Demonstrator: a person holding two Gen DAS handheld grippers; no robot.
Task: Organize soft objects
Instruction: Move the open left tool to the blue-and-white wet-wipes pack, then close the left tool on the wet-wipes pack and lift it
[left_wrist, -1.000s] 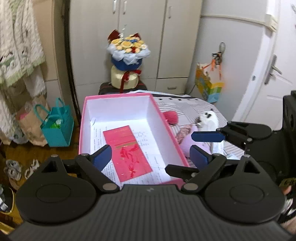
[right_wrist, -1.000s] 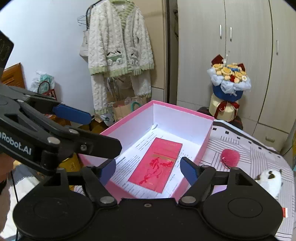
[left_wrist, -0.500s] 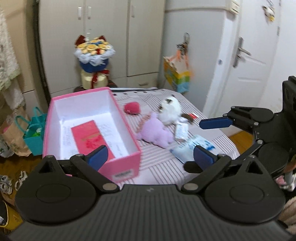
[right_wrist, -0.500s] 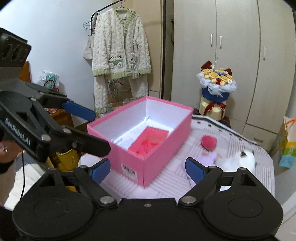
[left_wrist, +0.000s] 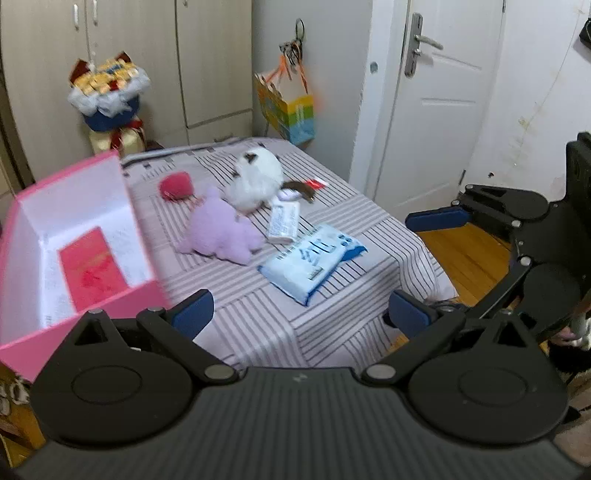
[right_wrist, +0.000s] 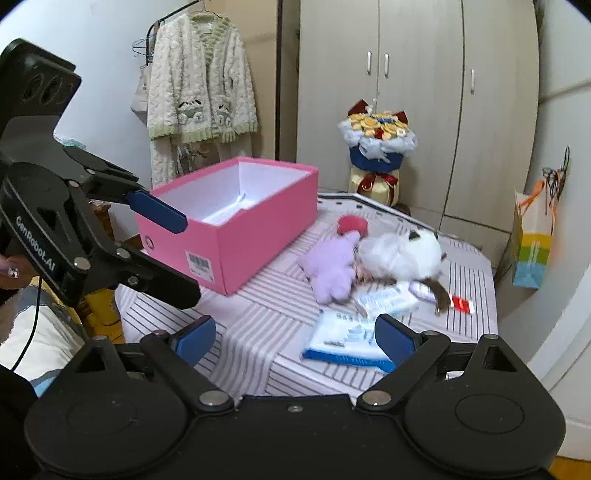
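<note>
An open pink box (left_wrist: 138, 291) (right_wrist: 251, 236) with a red envelope (left_wrist: 92, 266) inside stands at the left of the striped table (left_wrist: 258, 325). To its right lie a purple plush (left_wrist: 218, 234) (right_wrist: 332, 269), a white plush cat (left_wrist: 255, 182) (right_wrist: 402, 254) and a red pompom (left_wrist: 175, 186) (right_wrist: 351, 223). In front of them lie a blue tissue pack (left_wrist: 310, 262) (right_wrist: 343, 336) and a small white packet (left_wrist: 284, 221). My left gripper (left_wrist: 300, 312) (right_wrist: 177, 254) and right gripper (right_wrist: 295, 338) hover before the table's near edge. The jaws of both are opening, and nothing is between them.
A flower bouquet (left_wrist: 107, 96) (right_wrist: 378, 136) stands behind the table by the wardrobe doors. A colourful gift bag (left_wrist: 290, 107) (right_wrist: 532, 243) hangs at the right, near a white door (left_wrist: 436, 103). A knitted cardigan (right_wrist: 199, 92) hangs at the left. A red-tipped tube (right_wrist: 461, 304) lies at the table's right edge.
Both grippers have pulled back from over the pink box and swung right, so the plush toys and tissue pack now fill the view. Both pairs of jaws have spread wider.
</note>
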